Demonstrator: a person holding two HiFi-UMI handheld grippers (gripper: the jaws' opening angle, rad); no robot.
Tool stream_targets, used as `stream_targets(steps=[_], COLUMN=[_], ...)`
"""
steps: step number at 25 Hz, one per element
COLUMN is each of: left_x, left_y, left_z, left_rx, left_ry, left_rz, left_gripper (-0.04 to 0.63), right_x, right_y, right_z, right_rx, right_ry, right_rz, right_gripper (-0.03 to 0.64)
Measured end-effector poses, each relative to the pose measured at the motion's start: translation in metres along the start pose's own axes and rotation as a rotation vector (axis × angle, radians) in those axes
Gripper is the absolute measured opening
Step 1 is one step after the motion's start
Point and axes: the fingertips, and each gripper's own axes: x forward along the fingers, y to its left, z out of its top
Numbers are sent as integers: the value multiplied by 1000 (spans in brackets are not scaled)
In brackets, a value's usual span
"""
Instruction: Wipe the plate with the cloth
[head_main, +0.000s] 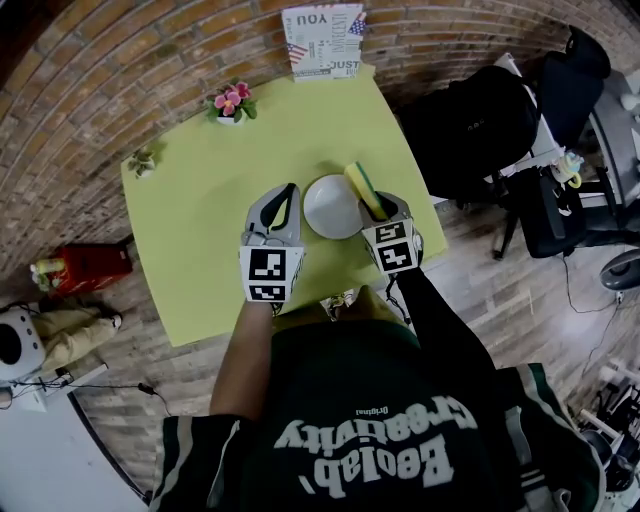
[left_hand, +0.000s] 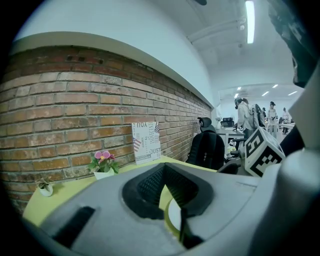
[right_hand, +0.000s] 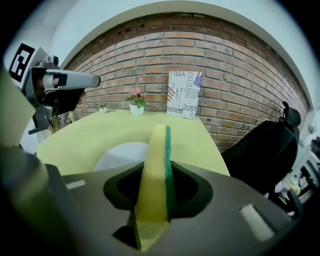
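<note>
Gripping a sponge (right_hand: 157, 170), the right gripper (right_hand: 157, 197) has its jaws closed on the yellow foam and green scrub layer. The sponge stands on edge and projects forward past the jaws.

1. Desk (head_main: 200, 200): green top, set against a brick wall.
2. Plate (head_main: 330, 207): white, round, flat on the desk near its near edge. It lies between the two grippers.
3. Sponge: in the head view its far end (head_main: 362, 185) overlaps the plate's right rim. Contact with the plate cannot be confirmed. In the right gripper view the plate (right_hand: 120, 152) lies left of the sponge.
4. Left gripper (head_main: 290, 190): positioned just left of the plate. Its own view shows the jaws (left_hand: 167, 190) drawn together at the tips with nothing between them. The plate rim (left_hand: 174, 215) shows through the gap behind the tips.
5. Far edge of desk: a flower pot (head_main: 231, 103) at left of centre and a printed card (head_main: 322, 40) leaning on the wall.
6. A black chair (head_main: 470, 125) stands right of the desk.
</note>
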Motion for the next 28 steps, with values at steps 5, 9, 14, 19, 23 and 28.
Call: stream_targets(steps=[5,9,14,19,23,28], left_x=[-1,-6,-14,-20,-26,-28], left_y=[-1,2,7,12,18,22], left_z=[1,2,-1,0,-3,-8], left_rx=[0,2,-5,-3,-9,-16], left_ry=[-4,-7,-5,-9,-10,-2], left_rz=[4,11,27,40,55,61], left_gripper=[6,6,6,6,6,6], right_x=[-2,-6,-4,-1,2,5], right_y=[3,13,54,101,118,116], right_z=[2,19,28,23,7,4], right_rx=[6,1,-48,-113,-127,-139], right_ry=[-3,-37,-43,-5,46,54], right_rz=[10,42,136,243,275,269], right_gripper=[140,140,140,140,140,141])
